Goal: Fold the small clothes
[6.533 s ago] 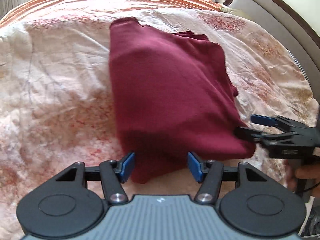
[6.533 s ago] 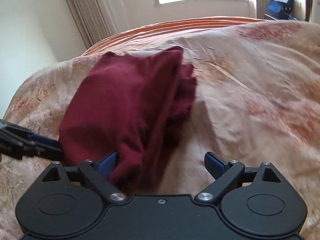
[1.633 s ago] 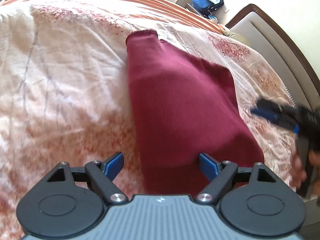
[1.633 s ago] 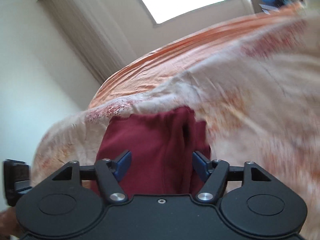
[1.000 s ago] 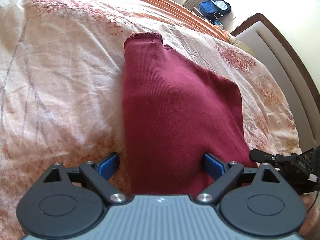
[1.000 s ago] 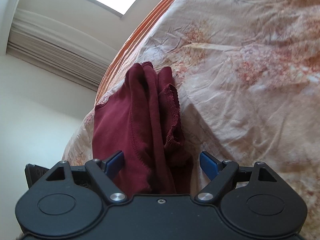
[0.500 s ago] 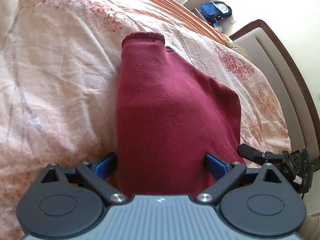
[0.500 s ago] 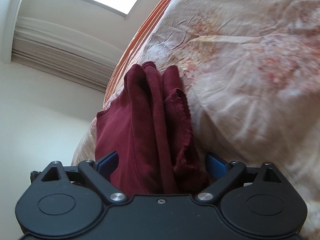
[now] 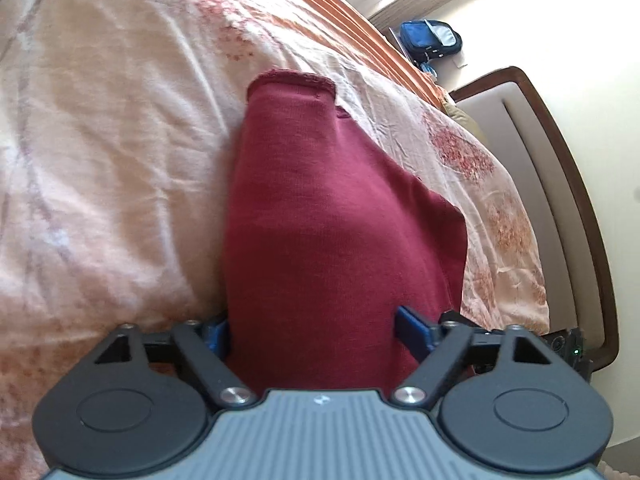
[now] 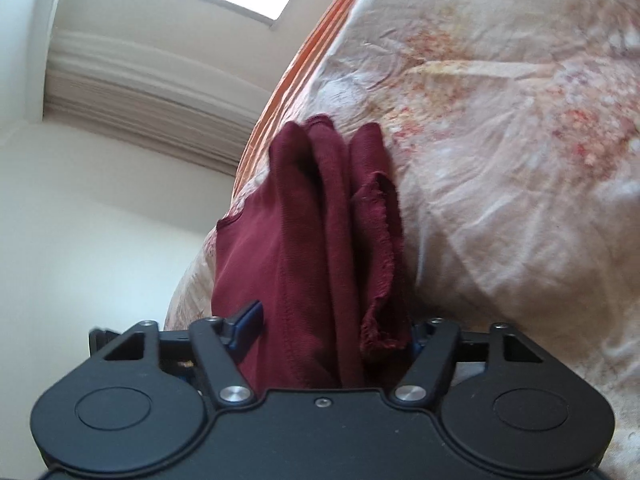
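Observation:
A folded dark red garment (image 9: 320,220) lies on a floral bedspread (image 9: 112,140). My left gripper (image 9: 316,330) straddles its near end, with the blue pads on either side of the cloth, jaws wide and narrowing. In the right wrist view the same garment (image 10: 320,248) shows as several stacked folds seen edge-on. My right gripper (image 10: 332,328) has those folds between its fingers, jaws wide and narrowing, the right pad mostly hidden by cloth. The right gripper's tip shows at the lower right of the left wrist view (image 9: 568,348).
A padded headboard with a wooden frame (image 9: 560,200) runs along the right of the bed. A blue bag (image 9: 430,40) sits beyond the bed's far corner. A curtain and window (image 10: 160,60) stand behind the bed in the right wrist view.
Both grippers have moved further onto the garment, so the cloth sits deeper between the fingers. The jaws of both have narrowed slightly around the folds.

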Demonstrator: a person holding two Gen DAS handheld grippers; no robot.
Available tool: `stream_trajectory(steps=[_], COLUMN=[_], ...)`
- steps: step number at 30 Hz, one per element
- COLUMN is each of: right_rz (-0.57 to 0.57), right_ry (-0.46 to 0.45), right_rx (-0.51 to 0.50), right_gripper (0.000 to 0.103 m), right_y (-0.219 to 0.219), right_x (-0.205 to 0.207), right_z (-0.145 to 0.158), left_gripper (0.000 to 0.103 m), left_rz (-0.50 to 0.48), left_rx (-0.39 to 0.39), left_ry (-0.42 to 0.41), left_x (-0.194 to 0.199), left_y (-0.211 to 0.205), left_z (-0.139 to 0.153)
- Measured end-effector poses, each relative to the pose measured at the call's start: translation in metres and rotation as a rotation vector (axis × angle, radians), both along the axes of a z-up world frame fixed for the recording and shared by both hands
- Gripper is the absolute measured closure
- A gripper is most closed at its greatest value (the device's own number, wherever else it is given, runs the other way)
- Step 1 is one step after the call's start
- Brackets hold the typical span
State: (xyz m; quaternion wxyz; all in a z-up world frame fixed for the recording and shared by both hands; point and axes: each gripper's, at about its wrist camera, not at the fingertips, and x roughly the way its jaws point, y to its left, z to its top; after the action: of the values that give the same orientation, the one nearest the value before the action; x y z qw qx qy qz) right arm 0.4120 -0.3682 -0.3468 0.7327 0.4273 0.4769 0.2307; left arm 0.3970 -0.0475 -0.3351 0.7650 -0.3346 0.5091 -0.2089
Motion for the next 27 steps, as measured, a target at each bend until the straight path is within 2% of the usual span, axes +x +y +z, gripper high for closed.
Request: stream_trajectory(steps=[4, 8, 9, 13, 15, 22, 27], right_rz=[0.005, 0.029, 0.033, 0.033, 0.028, 0.056, 0.098], right_ry=[0.007, -0.034, -0.048, -0.083, -0.092, -0.157, -0.163], right_rx=[-0.013, -0.070, -0.088, -0.137, -0.135, -0.118, -0.115], right_gripper=[0.049, 0.065, 0.067, 0.070, 0.072, 0.073, 0.073], right_y=[0.000, 0.003, 0.004, 0.009, 0.010, 0.015, 0.026], right_x=[0.001, -0.001, -0.003, -0.006, -0.008, -0.025, -0.042], right_z=[-0.003, 0.009, 0.013, 0.022, 0.025, 0.055, 0.071], left_gripper=[0.032, 0.040, 0.045, 0.062, 0.068, 0.070, 0.070], left_rz=[0.008, -0.003, -0.008, -0.021, -0.015, 0.018, 0.060], left_rx=[0.001, 0.046, 0.055, 0.082, 0.076, 0.048, 0.050], left_ry=[0.008, -0.032, -0.048, -0.084, -0.094, -0.138, -0.141], left_x=[0.002, -0.001, -0.002, -0.005, -0.009, -0.044, -0.084], left_y=[0.003, -0.005, -0.007, -0.008, -0.006, 0.010, 0.023], left_z=[-0.002, 0.008, 0.011, 0.020, 0.024, 0.048, 0.064])
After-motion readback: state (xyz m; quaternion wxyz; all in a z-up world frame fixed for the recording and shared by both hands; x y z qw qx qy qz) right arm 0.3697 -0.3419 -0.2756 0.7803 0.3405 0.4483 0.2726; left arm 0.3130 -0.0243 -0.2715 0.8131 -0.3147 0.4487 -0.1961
